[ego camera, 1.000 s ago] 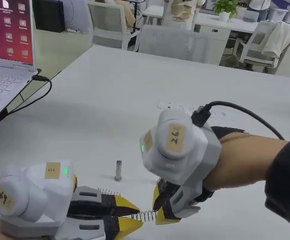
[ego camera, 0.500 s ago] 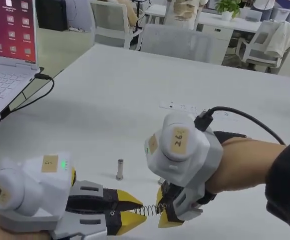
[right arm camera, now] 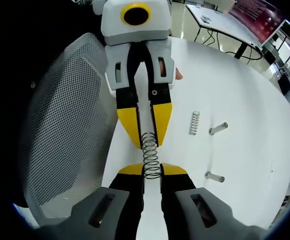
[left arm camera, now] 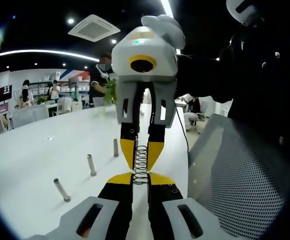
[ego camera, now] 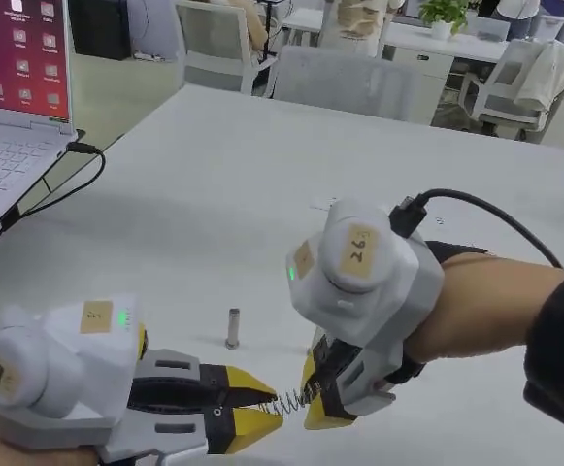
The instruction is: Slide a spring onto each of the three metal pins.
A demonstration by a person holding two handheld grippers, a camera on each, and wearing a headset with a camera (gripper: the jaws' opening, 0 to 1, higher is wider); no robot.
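A small steel spring spans the gap between my two grippers, low above the white table. The left gripper pinches one end and the right gripper pinches the other, both with yellow tips. In the left gripper view the spring rises from my left gripper into the right gripper. The right gripper view has the spring running from my right gripper to the left gripper. One bare metal pin stands upright just beyond the grippers. Two pins lie to the right.
A loose spring lies on the table beside the pins. An open laptop with a black cable sits at the far left. A mesh chair back is close beside the grippers. Chairs and desks stand beyond the table's far edge.
The right gripper has shifted a little up and to the right. The spring, level a second ago, now slopes up toward it. Both grippers keep their hold.
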